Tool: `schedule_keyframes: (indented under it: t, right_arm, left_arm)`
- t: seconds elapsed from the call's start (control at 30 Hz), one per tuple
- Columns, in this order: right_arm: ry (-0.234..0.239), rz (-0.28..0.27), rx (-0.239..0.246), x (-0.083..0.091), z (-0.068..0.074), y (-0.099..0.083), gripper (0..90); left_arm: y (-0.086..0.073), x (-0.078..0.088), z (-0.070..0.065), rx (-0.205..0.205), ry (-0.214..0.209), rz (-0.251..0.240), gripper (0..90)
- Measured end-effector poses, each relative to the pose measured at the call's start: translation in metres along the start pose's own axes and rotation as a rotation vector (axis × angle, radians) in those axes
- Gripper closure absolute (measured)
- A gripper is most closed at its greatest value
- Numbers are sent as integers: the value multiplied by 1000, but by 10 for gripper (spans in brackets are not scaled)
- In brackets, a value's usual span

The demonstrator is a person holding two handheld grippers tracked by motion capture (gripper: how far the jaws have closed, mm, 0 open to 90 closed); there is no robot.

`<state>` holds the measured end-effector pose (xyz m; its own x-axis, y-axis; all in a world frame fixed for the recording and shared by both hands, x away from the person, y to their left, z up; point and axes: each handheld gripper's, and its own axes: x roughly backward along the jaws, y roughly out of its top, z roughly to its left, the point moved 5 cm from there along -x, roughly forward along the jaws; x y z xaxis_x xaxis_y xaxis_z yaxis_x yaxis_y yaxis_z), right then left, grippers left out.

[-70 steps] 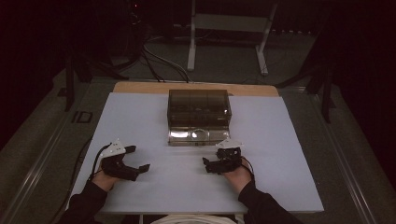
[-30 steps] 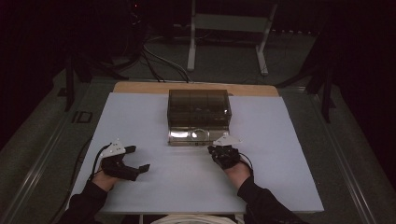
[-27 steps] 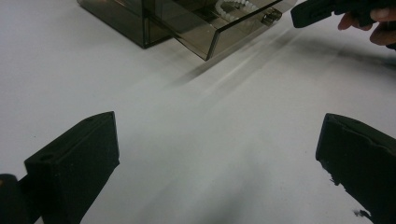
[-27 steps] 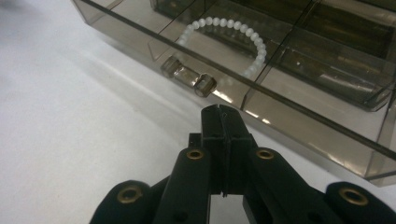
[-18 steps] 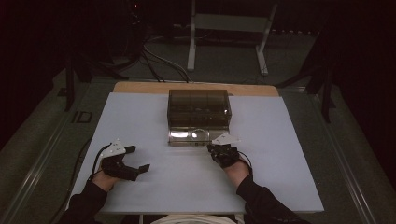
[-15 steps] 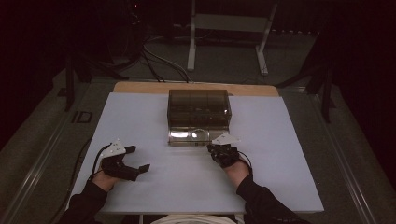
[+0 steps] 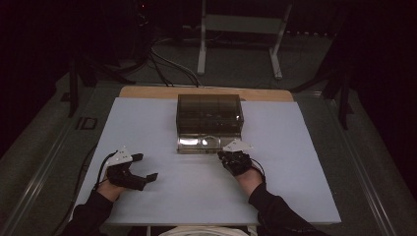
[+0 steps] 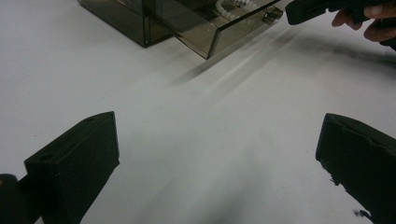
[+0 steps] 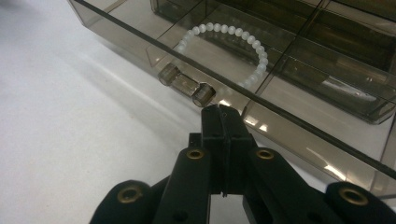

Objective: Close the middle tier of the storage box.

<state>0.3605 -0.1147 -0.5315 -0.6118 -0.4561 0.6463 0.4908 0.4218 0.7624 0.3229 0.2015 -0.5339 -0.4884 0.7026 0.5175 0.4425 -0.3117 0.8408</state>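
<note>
The light, stiff, slippery drawer (image 9: 280, 121) is best moved by its small handle (image 9: 186, 86), just beyond the clenched, empty right gripper (image 9: 222, 112).

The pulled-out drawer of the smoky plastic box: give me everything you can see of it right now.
The drawer is clear smoke-tinted plastic, slid partway out of the organizer box toward the person, resting low over the white table. Thin walls divide it into compartments; one holds a white bead bracelet lying flat. A short clear bar handle sticks out from its front wall. The right gripper, jaws shut, has its tips just short of that handle; contact is unclear.
</note>
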Motion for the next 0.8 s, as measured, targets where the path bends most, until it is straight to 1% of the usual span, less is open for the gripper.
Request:
schedule_keyframes:
  t: [0.3, 0.43, 0.6, 0.8]
  right_arm:
    - [3, -4, -1, -4, -2, 2, 895]
    - [-2, -5, 6, -6, -3, 2, 896]
    - [2, -1, 10, -8, -1, 2, 896]
    - [0, 0, 16, -8, -1, 2, 896]
  left_arm:
    - [0, 0, 0, -1, 5, -1, 9]
    - [0, 0, 0, 0, 5, 1, 9]
    - [0, 1, 0, 0, 4, -1, 9]
    - [0, 0, 0, -1, 3, 1, 9]
